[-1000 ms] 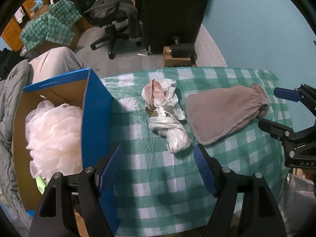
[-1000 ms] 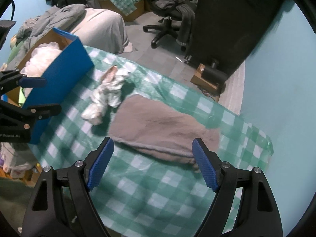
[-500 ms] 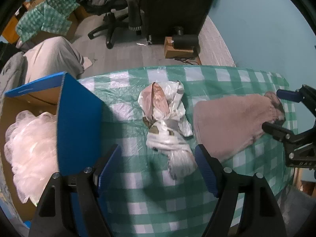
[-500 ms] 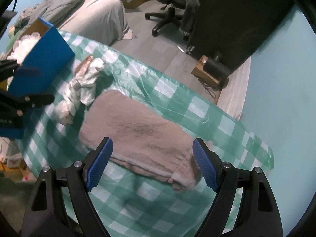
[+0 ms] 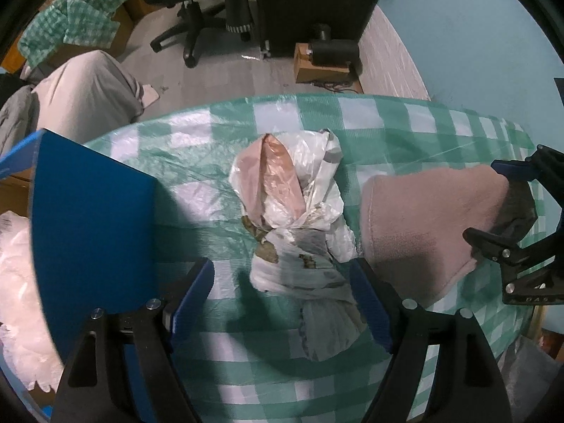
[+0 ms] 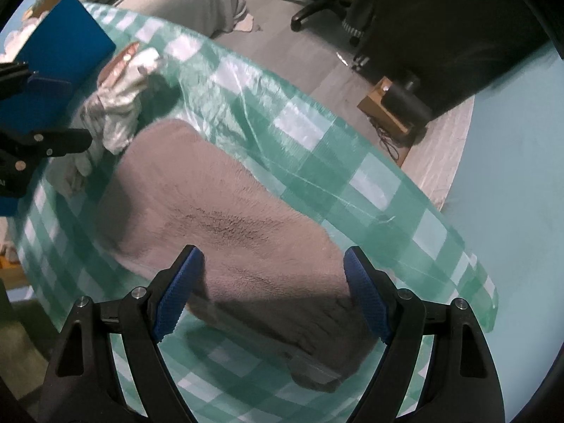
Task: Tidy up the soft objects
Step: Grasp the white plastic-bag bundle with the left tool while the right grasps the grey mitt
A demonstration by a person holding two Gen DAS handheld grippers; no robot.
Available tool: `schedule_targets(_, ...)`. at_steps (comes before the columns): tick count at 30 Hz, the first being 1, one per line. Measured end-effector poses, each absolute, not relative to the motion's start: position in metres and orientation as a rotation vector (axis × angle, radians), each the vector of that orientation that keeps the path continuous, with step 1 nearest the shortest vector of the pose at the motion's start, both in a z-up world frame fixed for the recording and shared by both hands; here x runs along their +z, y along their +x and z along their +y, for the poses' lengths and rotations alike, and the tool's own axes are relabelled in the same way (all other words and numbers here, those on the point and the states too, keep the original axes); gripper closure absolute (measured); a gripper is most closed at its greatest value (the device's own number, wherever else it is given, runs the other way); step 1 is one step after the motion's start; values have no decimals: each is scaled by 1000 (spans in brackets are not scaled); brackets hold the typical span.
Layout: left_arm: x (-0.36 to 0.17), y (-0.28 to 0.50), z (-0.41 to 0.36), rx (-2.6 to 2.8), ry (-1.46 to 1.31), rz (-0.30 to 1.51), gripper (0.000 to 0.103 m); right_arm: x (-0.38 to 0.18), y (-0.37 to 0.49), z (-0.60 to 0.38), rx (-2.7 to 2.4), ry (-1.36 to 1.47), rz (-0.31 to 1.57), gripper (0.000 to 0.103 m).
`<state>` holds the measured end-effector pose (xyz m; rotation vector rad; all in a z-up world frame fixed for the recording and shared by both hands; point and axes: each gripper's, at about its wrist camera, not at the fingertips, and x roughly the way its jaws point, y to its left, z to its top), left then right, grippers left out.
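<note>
Descent was the plain change over the last second: both grippers had come down toward the checked green tablecloth (image 5: 370, 116), and everything on it loomed larger than a moment earlier. The left gripper (image 5: 282, 303) now hung with the knotted plastic bag bundle (image 5: 299, 239) between its blue pads, jaws opening wider, neither pad pressing on the plastic. The right gripper (image 6: 269, 292) stood wide over the near, cuffed end of the grey-brown fleece mitt (image 6: 229, 218), its pads at either side of the cloth and not yet closed on it. Judged from this, each hand was lining up its own pick, so two soft things might be lifted together toward the blue cardboard box (image 5: 95, 211) at the left, where a white mesh bath pouf (image 5: 17, 282) already lay inside. The bundle sat mid-table just right of the box wall, crumpled white film with a pinkish bag showing at its far end and brownish smudges near the knot. The mitt lay flat to the bundle's right, just beside it, plush and limp, its gathered cuff toward the right edge.
</note>
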<state>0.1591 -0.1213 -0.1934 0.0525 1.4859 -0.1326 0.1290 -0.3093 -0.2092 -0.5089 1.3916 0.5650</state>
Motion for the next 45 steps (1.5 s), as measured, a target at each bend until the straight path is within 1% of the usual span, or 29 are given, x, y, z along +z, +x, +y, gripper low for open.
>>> schedule_targets(7,-210,162,-129,-134,77,1524,22,-219,128,-303,560,-554,1400,20)
schedule_targets(15,-223,163,-135,-140,119,1556,22,-225,126,-297,551,-541,1405,20)
schedule_targets(18,-224,162,-137,-148,140,1556,22,-225,125,-296,543,-527,1409,25)
schedule_targets(21,-224,161,-137,-147,133,1548,23,-223,119,-292,545,-532,1401,33)
schedule_targets(23,-223,160,-137,-156,139,1535,28,-221,115,-290,549,-538,1390,44)
schedule_targets(24,-221,159,-139,-165,148,1524,31,-220,113,-289,550,-540,1385,48)
schedule_targets(25,-220,158,-140,-170,153,1518,39,-217,109,-287,548,-546,1377,57)
schedule_targets(26,-218,157,-141,-174,160,1514,43,-215,107,-286,545,-547,1371,64)
schedule_targets(29,-216,154,-142,-166,179,1507,45,-208,102,-288,537,-513,1361,73)
schedule_targets(34,-210,144,-142,-166,197,1476,50,-200,89,-289,525,-459,1340,78)
schedule_targets(37,-201,137,-142,-172,203,1451,51,-196,82,-290,523,-419,1342,79)
schedule_targets(45,-184,116,-138,-176,182,1413,51,-182,73,-300,482,-313,1345,80)
